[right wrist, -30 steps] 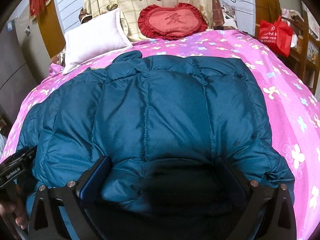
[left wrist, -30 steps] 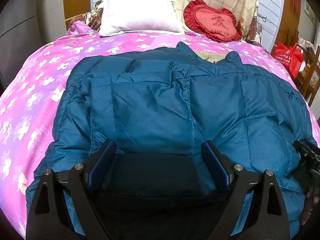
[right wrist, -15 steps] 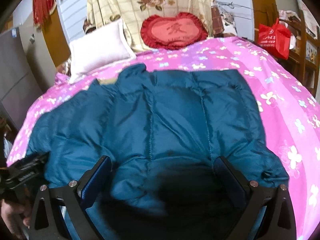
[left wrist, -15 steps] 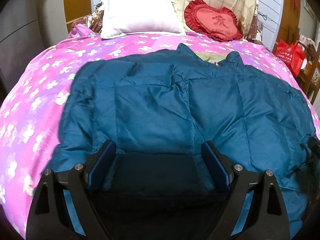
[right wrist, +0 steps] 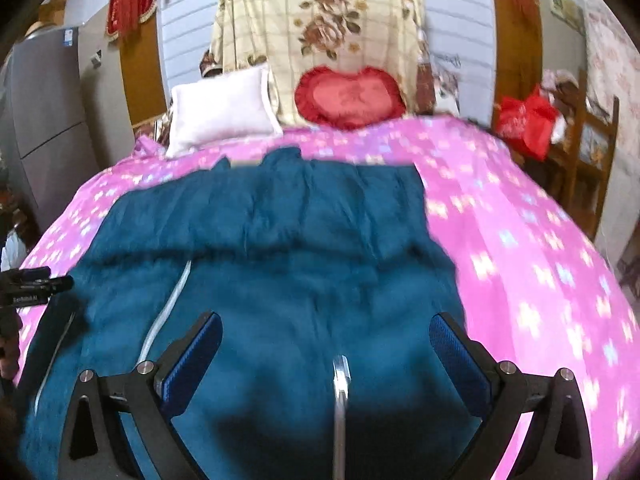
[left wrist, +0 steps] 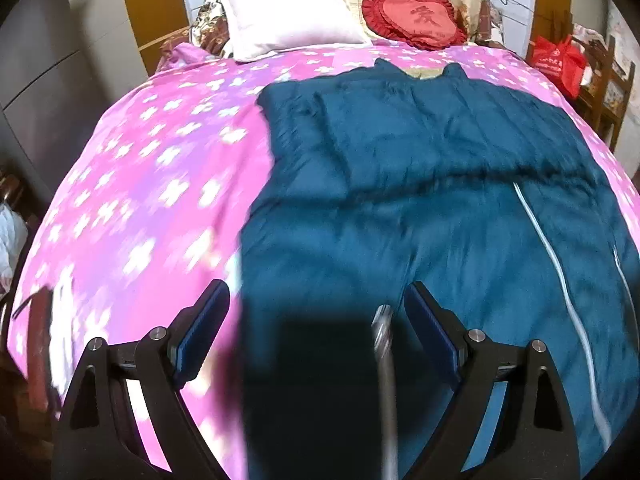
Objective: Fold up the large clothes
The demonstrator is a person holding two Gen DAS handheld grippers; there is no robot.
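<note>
A teal quilted jacket (left wrist: 400, 140) (right wrist: 280, 220) lies spread on a pink flowered bed cover (left wrist: 160, 180) (right wrist: 520, 240), collar toward the pillows. A fold ridge crosses its middle. The near layer shows pale zipper lines (left wrist: 536, 232) (right wrist: 168, 308). My left gripper (left wrist: 316, 286) stands wide open over the jacket's left edge, pink cover showing beside its left pad. My right gripper (right wrist: 326, 316) is wide open above the jacket's right half. A blurred silver strip (left wrist: 384, 360) (right wrist: 340, 392) and dark fabric sit close between each pair of fingers. The pads do not visibly press anything.
A white pillow (left wrist: 288, 12) (right wrist: 220, 112) and a red heart cushion (left wrist: 416, 16) (right wrist: 348, 96) rest at the bed's head. A red bag (left wrist: 556, 60) (right wrist: 524, 120) hangs on wooden furniture at the right. A grey cabinet (left wrist: 40, 80) stands left.
Both views have drawn back and apart, the left toward the left edge, the right toward the right. The jacket's near layer with zipper lines now shows below a cross fold.
</note>
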